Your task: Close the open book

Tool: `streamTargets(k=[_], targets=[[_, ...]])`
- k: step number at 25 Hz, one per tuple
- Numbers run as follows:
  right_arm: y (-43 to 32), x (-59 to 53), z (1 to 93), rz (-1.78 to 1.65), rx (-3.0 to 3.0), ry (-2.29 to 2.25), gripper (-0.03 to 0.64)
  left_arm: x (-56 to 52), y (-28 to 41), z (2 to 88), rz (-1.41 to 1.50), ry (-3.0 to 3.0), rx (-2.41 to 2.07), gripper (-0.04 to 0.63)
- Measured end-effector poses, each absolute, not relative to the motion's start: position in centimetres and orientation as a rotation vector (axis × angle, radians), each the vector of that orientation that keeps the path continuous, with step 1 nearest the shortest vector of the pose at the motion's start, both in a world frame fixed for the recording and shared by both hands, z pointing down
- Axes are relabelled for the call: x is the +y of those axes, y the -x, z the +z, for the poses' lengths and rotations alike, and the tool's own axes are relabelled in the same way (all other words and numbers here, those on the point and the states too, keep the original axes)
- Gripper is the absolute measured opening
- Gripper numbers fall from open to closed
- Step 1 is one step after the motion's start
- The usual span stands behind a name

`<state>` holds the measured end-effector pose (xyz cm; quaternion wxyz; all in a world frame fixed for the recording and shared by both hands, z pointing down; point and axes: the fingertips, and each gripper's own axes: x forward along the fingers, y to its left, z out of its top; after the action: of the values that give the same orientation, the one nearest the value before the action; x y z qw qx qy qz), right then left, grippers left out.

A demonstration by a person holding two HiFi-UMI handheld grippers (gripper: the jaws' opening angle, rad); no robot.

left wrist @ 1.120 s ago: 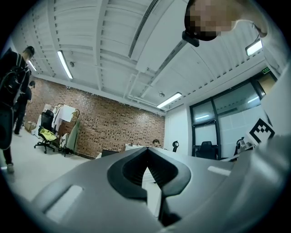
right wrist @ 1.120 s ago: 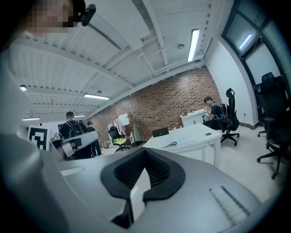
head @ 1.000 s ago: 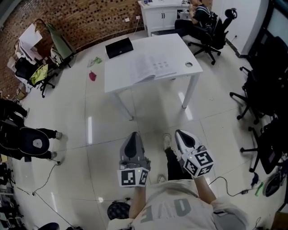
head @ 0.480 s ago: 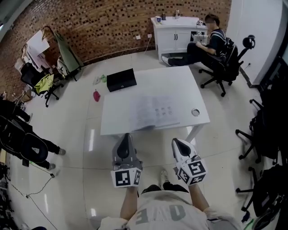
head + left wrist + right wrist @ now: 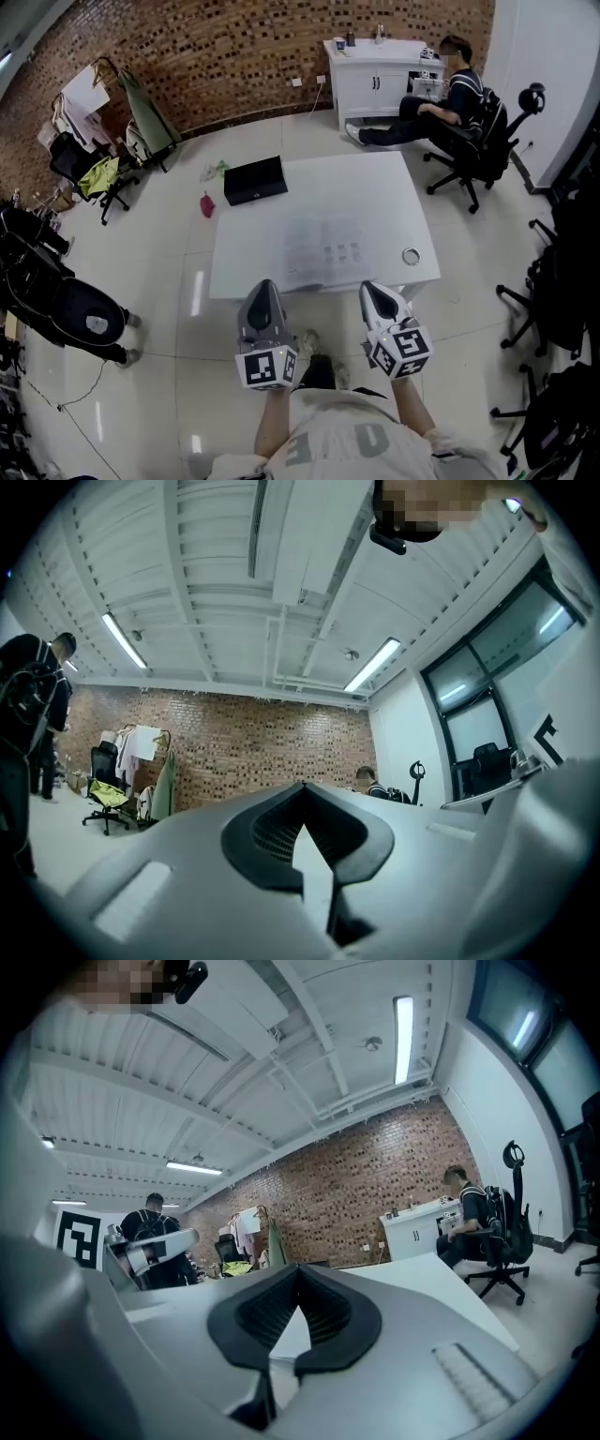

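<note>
Book (image 5: 323,249): one, open on white table (image 5: 246,267). Two grippers: left gripper (image 5: 263,287), right gripper (image 5: 374,290), both clenched, empty.

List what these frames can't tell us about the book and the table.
- Book print: head view, too small and washed out against the white table.
- Book in both gripper views: hidden behind the left gripper and the right gripper themselves.
- Round thing near the table's right edge: head view, too small to identify.
- Black flat thing at the far left corner: head view, too small to tell case from laptop.
</note>
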<state>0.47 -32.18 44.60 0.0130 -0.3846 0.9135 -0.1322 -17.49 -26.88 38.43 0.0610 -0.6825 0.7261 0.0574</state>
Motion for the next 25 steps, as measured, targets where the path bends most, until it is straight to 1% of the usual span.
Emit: streamTargets(k=[10, 17, 22, 25], targets=[[2.0, -33.3, 45.6, -0.466, 2.877, 1.184, 0.005, -27.8, 19.6, 39.7, 0.185, 2.078, 2.267, 0.014], [4.0, -35.0, 45.8, -0.447, 2.912, 1.185, 0.005, -30.8, 20.7, 43.9, 0.084, 2.079, 2.329, 0.014], [5.2, -36.1, 46.4, -0.467, 2.915, 1.205, 0.005, -32.1, 20.7, 44.2, 0.130, 2.131, 2.303, 0.014], [5.9, -36.7, 46.7, -0.467, 2.924, 1.209, 0.005, -32.9, 21.1, 44.6, 0.087, 2.101, 2.293, 0.014]])
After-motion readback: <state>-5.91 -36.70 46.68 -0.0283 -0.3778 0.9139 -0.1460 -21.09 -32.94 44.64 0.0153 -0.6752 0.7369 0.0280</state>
